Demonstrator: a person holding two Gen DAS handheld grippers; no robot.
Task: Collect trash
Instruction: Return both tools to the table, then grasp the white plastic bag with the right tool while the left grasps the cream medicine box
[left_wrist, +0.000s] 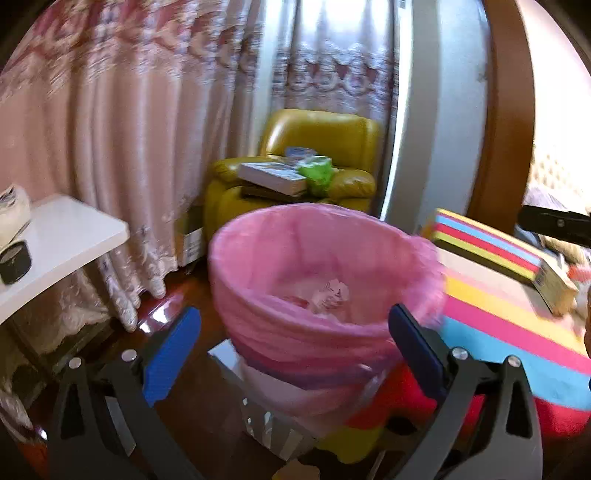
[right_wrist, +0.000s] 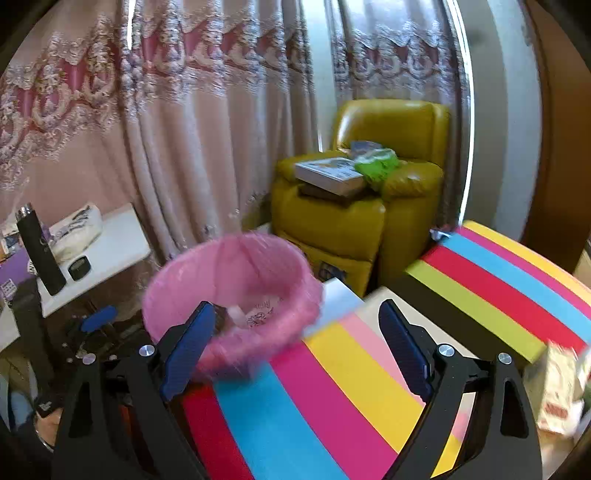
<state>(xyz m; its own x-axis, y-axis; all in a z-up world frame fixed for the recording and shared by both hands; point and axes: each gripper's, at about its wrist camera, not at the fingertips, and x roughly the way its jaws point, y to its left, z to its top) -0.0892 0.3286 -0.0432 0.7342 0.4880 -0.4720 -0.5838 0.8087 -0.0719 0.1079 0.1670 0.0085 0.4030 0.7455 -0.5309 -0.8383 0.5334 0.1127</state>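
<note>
A bin lined with a pink bag (left_wrist: 325, 273) stands on the floor beside a striped table; crumpled white paper (left_wrist: 328, 293) lies inside. My left gripper (left_wrist: 295, 350) is open and empty, just in front of and above the bin's near rim. In the right wrist view the same bin (right_wrist: 232, 284) sits at the left with paper scraps (right_wrist: 258, 314) in it. My right gripper (right_wrist: 295, 350) is open and empty, over the rainbow-striped tabletop (right_wrist: 332, 398), its left finger near the bin's rim. The left gripper's blue pad (right_wrist: 98, 317) shows at the left.
A yellow armchair (left_wrist: 295, 166) with books and a green bag stands behind the bin by pink curtains. A white side table (left_wrist: 62, 243) at the left carries a black flask (right_wrist: 38, 251) and small items. A striped box (left_wrist: 491, 243) and a carton (right_wrist: 557, 387) lie on the striped table.
</note>
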